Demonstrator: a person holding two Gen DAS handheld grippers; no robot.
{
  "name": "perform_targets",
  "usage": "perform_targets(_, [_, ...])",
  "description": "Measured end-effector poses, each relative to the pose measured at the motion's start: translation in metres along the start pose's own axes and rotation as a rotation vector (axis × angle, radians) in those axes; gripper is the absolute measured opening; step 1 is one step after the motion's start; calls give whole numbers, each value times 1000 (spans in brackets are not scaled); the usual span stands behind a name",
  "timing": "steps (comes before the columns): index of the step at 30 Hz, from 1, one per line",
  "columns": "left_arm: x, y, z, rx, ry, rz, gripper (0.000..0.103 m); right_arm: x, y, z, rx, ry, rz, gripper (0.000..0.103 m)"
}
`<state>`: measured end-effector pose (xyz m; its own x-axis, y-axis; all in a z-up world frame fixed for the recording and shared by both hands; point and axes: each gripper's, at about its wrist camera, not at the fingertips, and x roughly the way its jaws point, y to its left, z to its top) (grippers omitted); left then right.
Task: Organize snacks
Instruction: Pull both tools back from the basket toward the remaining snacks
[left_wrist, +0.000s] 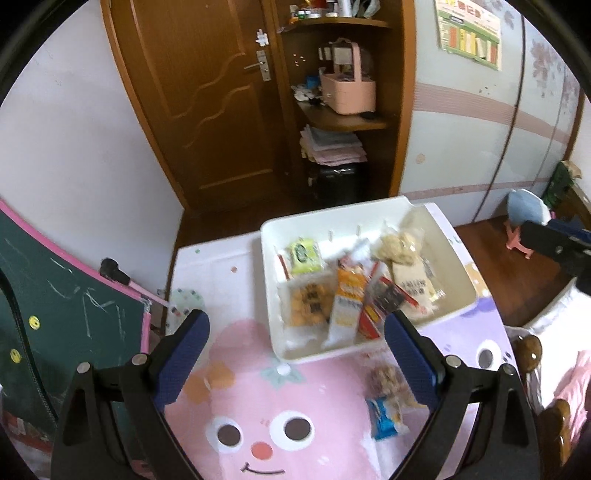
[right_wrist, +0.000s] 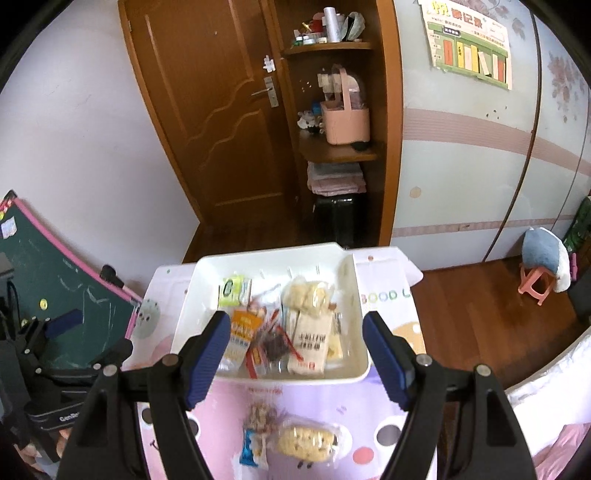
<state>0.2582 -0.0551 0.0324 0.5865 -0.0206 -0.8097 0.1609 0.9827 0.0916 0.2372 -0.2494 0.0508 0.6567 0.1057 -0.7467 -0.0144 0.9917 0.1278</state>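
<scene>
Brown door (left_wrist: 207, 110), pink basket (left_wrist: 347, 92) on shelf, chalkboard (left_wrist: 55, 295) left, wall poster (right_wrist: 469, 48).

The bin (right_wrist: 364, 363) sits on the table (left_wrist: 207, 266), toward its far edge. Packets lie inside the bin: one packet (right_wrist: 233, 290) at the far left, a bag (right_wrist: 308, 295) at the far right, a pouch (right_wrist: 242, 339) at the near left, a pack (right_wrist: 310, 341) right of it. Two items lie on the table in front of the bin: a wrapper (right_wrist: 253, 448) on the left, a cake (right_wrist: 308, 441) touching it on the right. A board (left_wrist: 44, 295) stands left of the table. A door (left_wrist: 207, 92) and shelves (left_wrist: 343, 122) stand behind it
</scene>
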Motion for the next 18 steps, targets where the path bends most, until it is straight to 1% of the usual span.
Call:
perform_targets(5, [-6,-11,-26,17,2,-43,95,-1,-3,-28,-18,21,17,74])
perform_targets(10, [-2,-26,-52,32,18,-90,95,6,-7,-58,-61,51,26,74])
perform_targets(14, [9,-37,-75,22,19,-121,95,24,-12,-86,-107,90,23,74])
perform_targets(16, [16,-42,-85,18,22,-123,95,34,-15,-98,-131,106,18,74])
perform_targets(18, [29,-49,-97,16,44,-128,95,48,-19,-111,-154,131,21,74])
